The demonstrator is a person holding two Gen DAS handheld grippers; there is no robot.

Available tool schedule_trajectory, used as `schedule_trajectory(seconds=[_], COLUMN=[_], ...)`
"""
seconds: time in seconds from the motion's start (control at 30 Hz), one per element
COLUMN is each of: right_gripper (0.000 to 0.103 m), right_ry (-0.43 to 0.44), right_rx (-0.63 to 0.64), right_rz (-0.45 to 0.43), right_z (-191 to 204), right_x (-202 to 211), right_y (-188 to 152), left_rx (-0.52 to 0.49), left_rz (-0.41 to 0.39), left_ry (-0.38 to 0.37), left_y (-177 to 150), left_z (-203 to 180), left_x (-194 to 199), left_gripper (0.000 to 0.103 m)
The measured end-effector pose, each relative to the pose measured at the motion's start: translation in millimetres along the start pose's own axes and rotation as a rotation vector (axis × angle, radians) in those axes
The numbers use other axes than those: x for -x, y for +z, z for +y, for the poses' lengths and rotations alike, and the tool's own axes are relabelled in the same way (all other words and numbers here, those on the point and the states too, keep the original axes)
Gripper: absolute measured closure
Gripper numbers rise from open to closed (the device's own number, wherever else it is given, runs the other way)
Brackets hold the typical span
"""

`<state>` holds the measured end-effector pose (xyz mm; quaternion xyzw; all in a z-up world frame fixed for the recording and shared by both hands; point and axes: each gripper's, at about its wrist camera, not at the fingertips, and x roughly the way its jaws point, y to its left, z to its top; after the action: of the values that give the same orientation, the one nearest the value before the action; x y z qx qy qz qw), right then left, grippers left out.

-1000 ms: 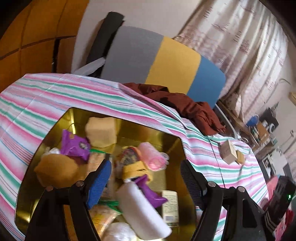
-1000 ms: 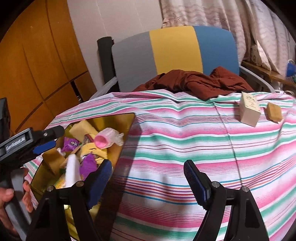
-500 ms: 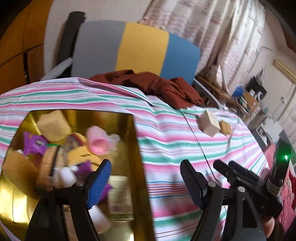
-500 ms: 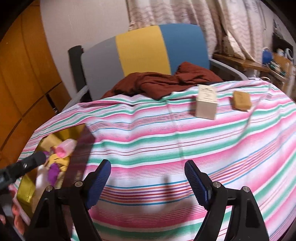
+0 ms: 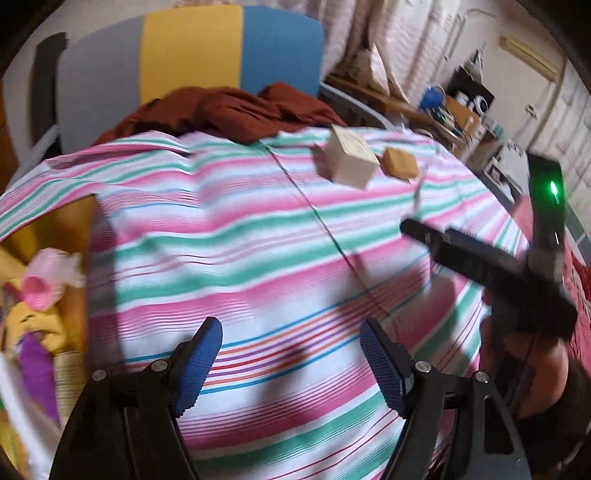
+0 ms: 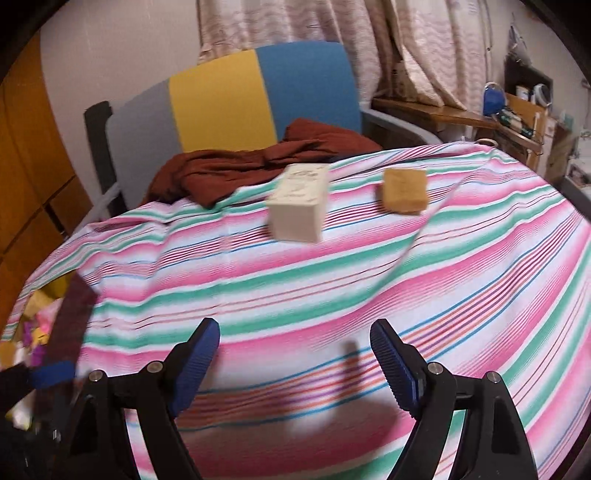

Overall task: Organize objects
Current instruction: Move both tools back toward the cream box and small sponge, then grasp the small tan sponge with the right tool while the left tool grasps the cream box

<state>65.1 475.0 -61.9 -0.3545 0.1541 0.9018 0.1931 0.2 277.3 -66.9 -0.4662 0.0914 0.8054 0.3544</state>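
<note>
Striped tablecloth (image 6: pixel 332 280) fills both views. Gold tray (image 5: pixel 75 258) at left clear only in left view: pink cup (image 5: pixel 38 290), yellow and purple items inside. Cream box (image 6: pixel 299 203), tan block (image 6: pixel 404 190) far. Left gripper (image 5: pixel 291 363), right gripper (image 6: pixel 295 363): jaws wide apart, empty.

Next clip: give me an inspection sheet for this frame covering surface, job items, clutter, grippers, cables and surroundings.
Surface: striped cloth covers the table, rumpled.
Job's things: cream box and tan sponge sit apart on the cloth; gold tray at the left edge holds a pink cup and other small items, blurred.
Clutter: maroon cloth heaped at the far edge.
Grippers: left gripper and right gripper both open, empty, above the cloth.
Cables: thin pale cord lies across the cloth near the sponge.
Surroundings: grey, yellow and blue chair, curtains, crowded shelf.
</note>
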Motion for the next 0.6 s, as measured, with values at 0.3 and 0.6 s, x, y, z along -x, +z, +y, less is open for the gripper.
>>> schedule_trajectory(seconds=[0.3,0.6], right_gripper=[0.014,0.014], right_ry=[-0.129,-0.180], right_rx=[-0.041,-0.002], right_rz=[-0.047,-0.064], right_z=[-71.9,-90.1], right_x=[-46.3,-106.4], right_y=[69.0,118.7], left_rx=[-0.064,-0.041], left_rz=[0.024,0.031], left_ry=[0.003,0.029], left_y=[5.2,17.3], left_z=[-21.7,-15.7], left_x=[-14.1,-25.0], left_gripper=[0.025,0.025])
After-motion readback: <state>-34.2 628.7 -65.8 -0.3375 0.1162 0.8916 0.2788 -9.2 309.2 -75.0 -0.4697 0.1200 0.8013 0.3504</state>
